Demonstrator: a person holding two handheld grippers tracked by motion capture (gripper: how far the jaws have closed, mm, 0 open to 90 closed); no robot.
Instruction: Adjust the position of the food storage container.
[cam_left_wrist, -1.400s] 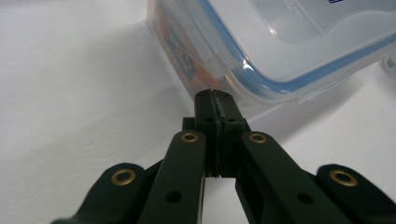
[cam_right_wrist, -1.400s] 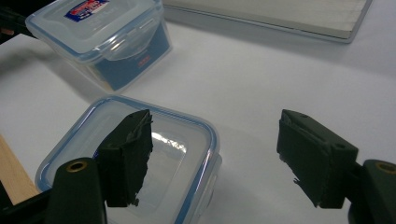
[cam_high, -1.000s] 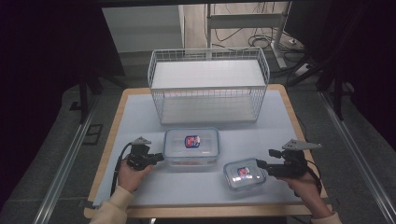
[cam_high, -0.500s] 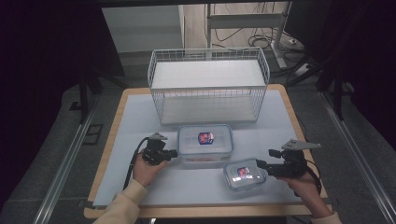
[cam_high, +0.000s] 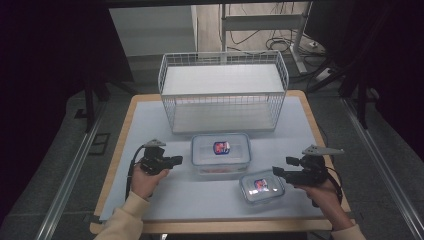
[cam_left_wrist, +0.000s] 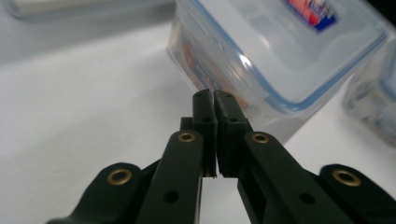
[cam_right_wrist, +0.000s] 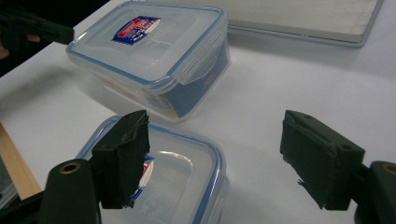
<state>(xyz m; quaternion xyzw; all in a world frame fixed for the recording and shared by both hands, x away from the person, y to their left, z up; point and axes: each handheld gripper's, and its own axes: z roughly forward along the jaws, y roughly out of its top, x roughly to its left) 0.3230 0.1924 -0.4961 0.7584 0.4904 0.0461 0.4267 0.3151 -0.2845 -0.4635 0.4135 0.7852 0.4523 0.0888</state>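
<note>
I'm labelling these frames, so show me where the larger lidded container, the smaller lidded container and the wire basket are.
larger lidded container (cam_high: 220, 153), high view, middle of its clear lid.
smaller lidded container (cam_high: 260, 186), high view, middle of its lid, by the label.
wire basket (cam_high: 222, 98), high view, top wire of its near wall.

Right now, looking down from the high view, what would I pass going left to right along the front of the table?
Left gripper → large lidded container → small lidded container → right gripper, its body further right in the person's hand.

Left gripper fingers together; right gripper spread
</note>
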